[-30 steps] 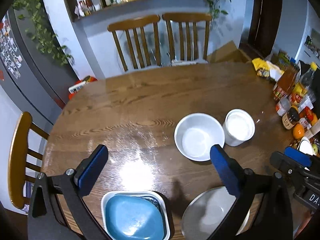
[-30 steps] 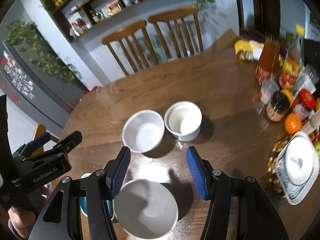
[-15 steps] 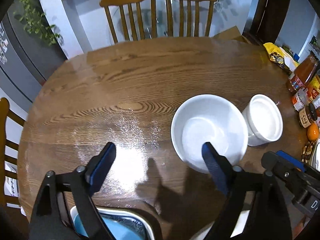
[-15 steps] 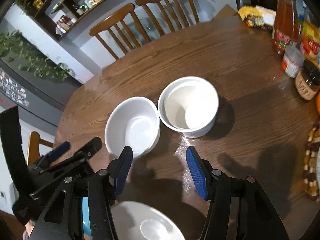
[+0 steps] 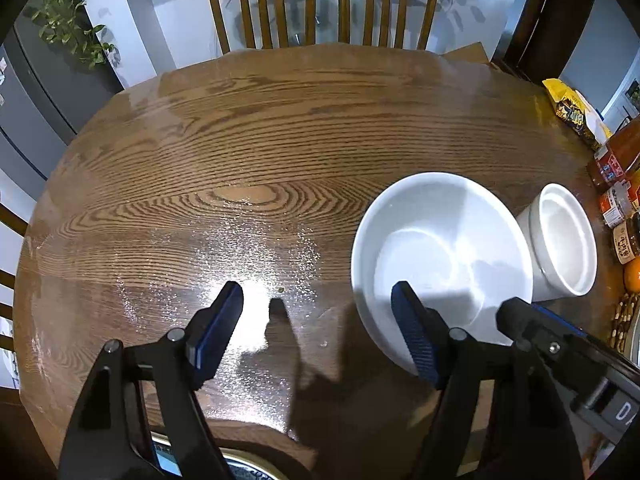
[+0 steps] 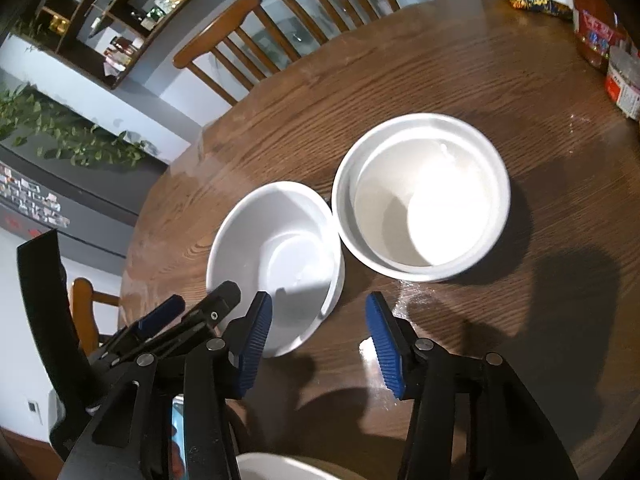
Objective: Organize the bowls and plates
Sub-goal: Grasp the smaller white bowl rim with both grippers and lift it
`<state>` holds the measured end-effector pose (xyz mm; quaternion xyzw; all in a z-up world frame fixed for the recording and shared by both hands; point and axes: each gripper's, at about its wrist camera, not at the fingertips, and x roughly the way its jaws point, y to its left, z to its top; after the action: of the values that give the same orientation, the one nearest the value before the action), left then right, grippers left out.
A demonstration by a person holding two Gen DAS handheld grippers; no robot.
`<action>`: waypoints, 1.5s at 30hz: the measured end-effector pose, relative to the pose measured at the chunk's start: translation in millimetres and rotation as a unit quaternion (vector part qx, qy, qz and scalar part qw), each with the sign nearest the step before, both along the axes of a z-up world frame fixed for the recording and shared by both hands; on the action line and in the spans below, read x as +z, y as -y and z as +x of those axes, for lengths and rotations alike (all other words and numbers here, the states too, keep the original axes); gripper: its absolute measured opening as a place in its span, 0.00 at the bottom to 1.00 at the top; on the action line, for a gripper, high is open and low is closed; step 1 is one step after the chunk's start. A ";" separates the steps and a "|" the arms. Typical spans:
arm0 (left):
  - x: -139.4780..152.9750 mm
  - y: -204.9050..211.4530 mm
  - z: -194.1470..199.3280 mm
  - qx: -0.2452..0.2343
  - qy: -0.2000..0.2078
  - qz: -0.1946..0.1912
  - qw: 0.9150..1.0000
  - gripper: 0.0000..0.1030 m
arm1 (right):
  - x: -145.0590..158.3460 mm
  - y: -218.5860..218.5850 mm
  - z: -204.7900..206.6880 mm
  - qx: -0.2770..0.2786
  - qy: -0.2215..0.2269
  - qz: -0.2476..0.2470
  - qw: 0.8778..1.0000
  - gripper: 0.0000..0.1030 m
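Note:
A shallow white bowl (image 5: 440,248) sits on the brown wooden table (image 5: 260,152), touching a taller straight-walled white bowl (image 5: 564,240) on its right. Both show in the right wrist view: the shallow bowl (image 6: 280,252), the tall bowl (image 6: 420,196). My left gripper (image 5: 318,320) is open and empty; its right finger overlaps the shallow bowl's near left rim, its left finger over bare table. My right gripper (image 6: 318,328) is open and empty, just short of the shallow bowl's near right rim. A white dish rim (image 6: 280,468) and a blue-patterned dish edge (image 5: 240,468) peek in at the bottom.
Jars, sauce bottles (image 5: 616,160), an orange (image 5: 632,276) and a yellow snack bag (image 5: 572,112) crowd the table's right edge. Two wooden chairs (image 5: 320,4) stand behind the far edge. A third chair (image 6: 84,312) stands at the left side.
Both grippers have moved forward and down toward the two white bowls, which now loom larger. The near dishes have slid almost out of view. Both stay open.

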<state>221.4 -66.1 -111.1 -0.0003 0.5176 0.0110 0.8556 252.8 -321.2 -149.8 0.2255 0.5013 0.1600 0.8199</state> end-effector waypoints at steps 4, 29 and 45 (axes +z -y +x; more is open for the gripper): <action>-4.6 3.6 1.3 -0.004 0.001 0.003 1.000 0.68 | -2.9 -3.5 3.0 0.003 -0.002 -0.004 1.000 0.43; -17.4 24.4 4.5 -0.026 0.004 0.022 0.999 0.13 | -5.7 -11.9 9.7 0.018 0.004 -0.037 0.999 0.12; -3.5 29.2 -6.2 -0.031 0.026 0.037 0.999 0.13 | 1.3 -11.7 1.7 0.020 0.018 -0.043 0.999 0.12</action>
<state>215.1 -95.3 -114.6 0.0468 0.4938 0.0038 0.8683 254.5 -309.4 -148.5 0.1770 0.4969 0.1593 0.8345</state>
